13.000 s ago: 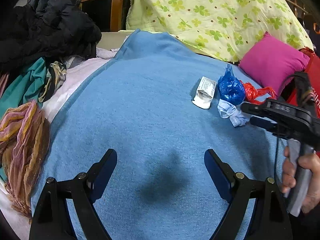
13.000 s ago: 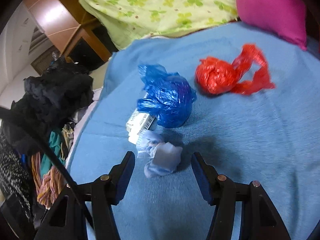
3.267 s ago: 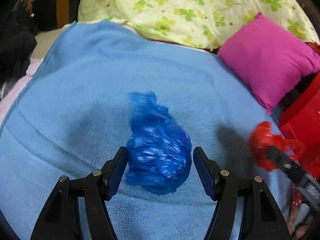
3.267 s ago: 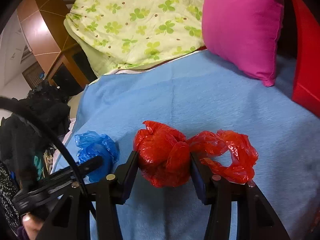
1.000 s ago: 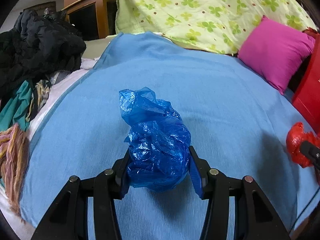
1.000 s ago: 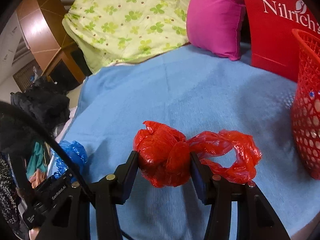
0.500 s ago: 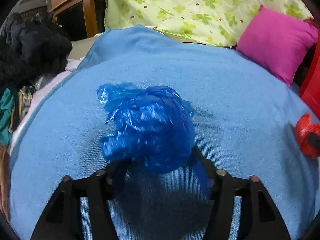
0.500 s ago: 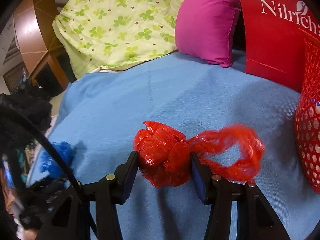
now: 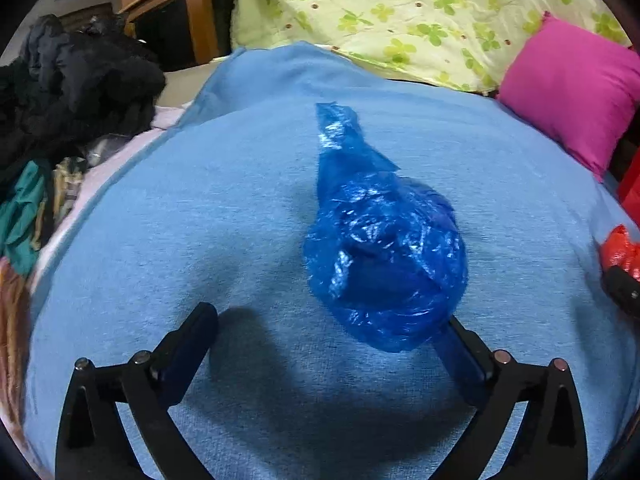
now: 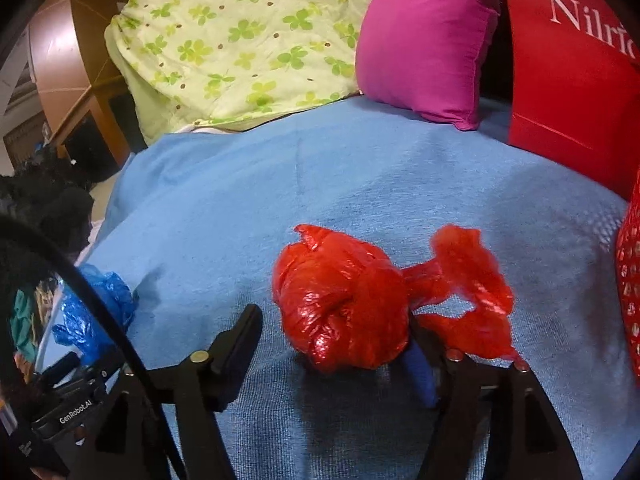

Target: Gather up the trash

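Nearest in the left wrist view, left tool (image 9: 328,340) with jaws spread wide, just opened out, left finger well clear of the load and standing on bare blanket. Crumpled blue bag (image 9: 384,256) loose between them, leaning toward the right finger and hiding its tip, so whether it touches there cannot be told; not pinched. Twisted tail of the bag pointing away up the blue blanket (image 9: 200,220). Off to the right edge, a scrap of the red bag and a dark bit of the other tool. In the right wrist view, right tool (image 10: 332,336) also just parted, a clear gap on the left side of the red bag (image 10: 344,304), the bundle sitting against the right finger, loose handles trailing right over the blanket. Not squeezed; released, by the look of it. At the right rim, red mesh basket (image 10: 628,280), near the red bag but apart from it. Lower left, the left tool's body with the blue bag beyond it. Further back, pink pillow (image 9: 572,92) and a red box (image 10: 568,80) with white lettering beside it. Behind those, clover-print quilt (image 9: 420,16). Far left, heap of dark clothes (image 9: 76,92) and wooden furniture (image 9: 176,12).
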The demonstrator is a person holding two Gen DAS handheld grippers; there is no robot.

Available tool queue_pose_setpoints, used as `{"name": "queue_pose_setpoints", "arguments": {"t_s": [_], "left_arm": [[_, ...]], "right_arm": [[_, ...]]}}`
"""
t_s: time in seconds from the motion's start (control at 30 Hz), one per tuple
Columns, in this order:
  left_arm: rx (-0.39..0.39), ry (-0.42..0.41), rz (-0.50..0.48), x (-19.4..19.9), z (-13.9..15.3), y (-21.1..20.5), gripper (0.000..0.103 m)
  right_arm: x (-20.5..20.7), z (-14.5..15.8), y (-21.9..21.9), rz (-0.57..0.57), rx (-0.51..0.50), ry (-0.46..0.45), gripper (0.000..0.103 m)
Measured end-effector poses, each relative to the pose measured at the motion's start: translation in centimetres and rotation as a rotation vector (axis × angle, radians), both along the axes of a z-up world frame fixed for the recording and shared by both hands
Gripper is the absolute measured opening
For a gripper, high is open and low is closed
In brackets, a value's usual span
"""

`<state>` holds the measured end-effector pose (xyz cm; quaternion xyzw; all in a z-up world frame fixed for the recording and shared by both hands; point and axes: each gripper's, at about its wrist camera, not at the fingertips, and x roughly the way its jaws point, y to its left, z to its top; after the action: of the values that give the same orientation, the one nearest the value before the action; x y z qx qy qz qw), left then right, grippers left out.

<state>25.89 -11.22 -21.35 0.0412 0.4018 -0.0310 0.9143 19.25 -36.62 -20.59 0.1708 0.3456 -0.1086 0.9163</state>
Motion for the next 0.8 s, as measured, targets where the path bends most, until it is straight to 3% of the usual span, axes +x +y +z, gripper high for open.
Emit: {"name": "queue_pose_setpoints", "arguments": {"t_s": [0.8], "left_arm": [[-0.026,0.012,0.004,0.0,-0.4,0.5,0.103]], "right_arm": [[2.1,-0.6,3.3,0.058,-0.196,0.138,0.1]]}}
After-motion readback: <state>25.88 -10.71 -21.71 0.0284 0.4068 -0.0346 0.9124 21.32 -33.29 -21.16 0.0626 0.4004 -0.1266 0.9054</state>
